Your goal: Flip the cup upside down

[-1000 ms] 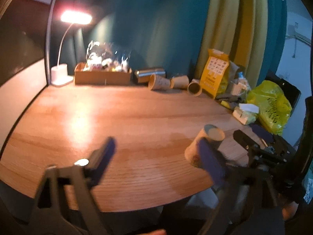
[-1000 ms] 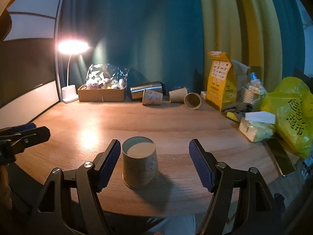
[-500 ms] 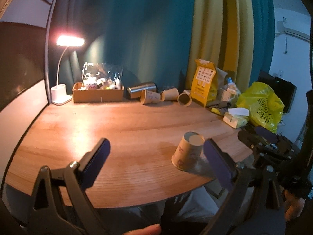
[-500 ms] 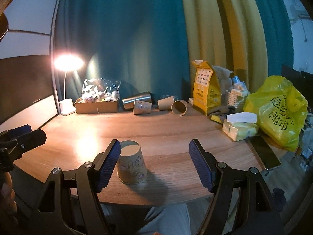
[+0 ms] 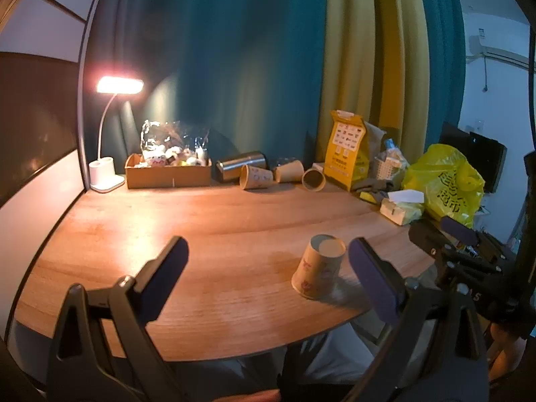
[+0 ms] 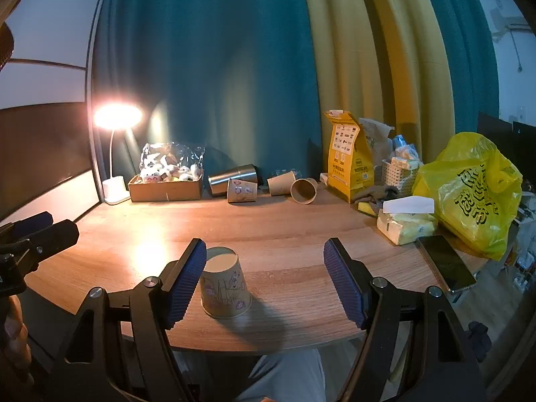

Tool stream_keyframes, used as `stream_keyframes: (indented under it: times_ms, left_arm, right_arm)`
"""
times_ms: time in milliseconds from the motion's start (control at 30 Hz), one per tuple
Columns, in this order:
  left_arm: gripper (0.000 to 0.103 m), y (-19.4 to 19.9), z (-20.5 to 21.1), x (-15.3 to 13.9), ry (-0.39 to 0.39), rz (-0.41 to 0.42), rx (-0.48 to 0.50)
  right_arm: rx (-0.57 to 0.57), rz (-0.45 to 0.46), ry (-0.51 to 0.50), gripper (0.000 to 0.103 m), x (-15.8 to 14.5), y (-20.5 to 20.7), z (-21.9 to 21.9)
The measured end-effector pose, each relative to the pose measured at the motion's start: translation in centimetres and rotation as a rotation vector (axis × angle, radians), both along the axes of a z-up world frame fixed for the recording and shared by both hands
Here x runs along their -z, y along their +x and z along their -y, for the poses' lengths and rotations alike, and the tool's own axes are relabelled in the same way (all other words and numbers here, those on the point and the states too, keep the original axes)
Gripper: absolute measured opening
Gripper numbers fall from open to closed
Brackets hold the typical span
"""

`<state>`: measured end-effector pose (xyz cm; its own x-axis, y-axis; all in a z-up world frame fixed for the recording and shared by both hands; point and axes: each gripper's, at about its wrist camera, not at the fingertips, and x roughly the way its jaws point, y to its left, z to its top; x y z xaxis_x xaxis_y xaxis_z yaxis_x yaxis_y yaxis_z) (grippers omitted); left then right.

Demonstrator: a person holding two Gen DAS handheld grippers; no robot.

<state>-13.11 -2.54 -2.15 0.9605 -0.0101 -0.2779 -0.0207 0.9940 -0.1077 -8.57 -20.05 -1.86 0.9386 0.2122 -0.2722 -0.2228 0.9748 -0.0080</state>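
both grippers have backed away from the cup (image 6: pixel 225 283), left gripper (image 5: pixel 266 279) and right gripper (image 6: pixel 264 281) spread apart and empty, so with it standing mouth-down the flip looks done.

— What sort of place is this?
— A home room: a wooden desk (image 6: pixel 301 227) before teal and yellow curtains (image 6: pixel 335 67), lit by a desk lamp (image 6: pixel 117 117).
— Anything else?
— Snack box (image 6: pixel 165 189), yellow shopping bag (image 6: pixel 469 194), tissues (image 6: pixel 405 226).
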Motion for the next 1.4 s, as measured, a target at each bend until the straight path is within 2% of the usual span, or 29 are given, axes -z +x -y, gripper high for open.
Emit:
stream_keyframes:
  times_ms: [367,1400]
  left_arm:
    - [0.098,0.2,-1.2,0.3,-0.042,-0.039,-0.048]
    - [0.098,-0.2,-1.1,0.6,-0.044,-0.036,-0.028]
  right_arm:
    - [0.000,-0.010,0.001,0.076,0.3,0.0,-0.2]
    - [-0.012,-0.033,-0.005,0.076,0.5,0.0,-1.0]
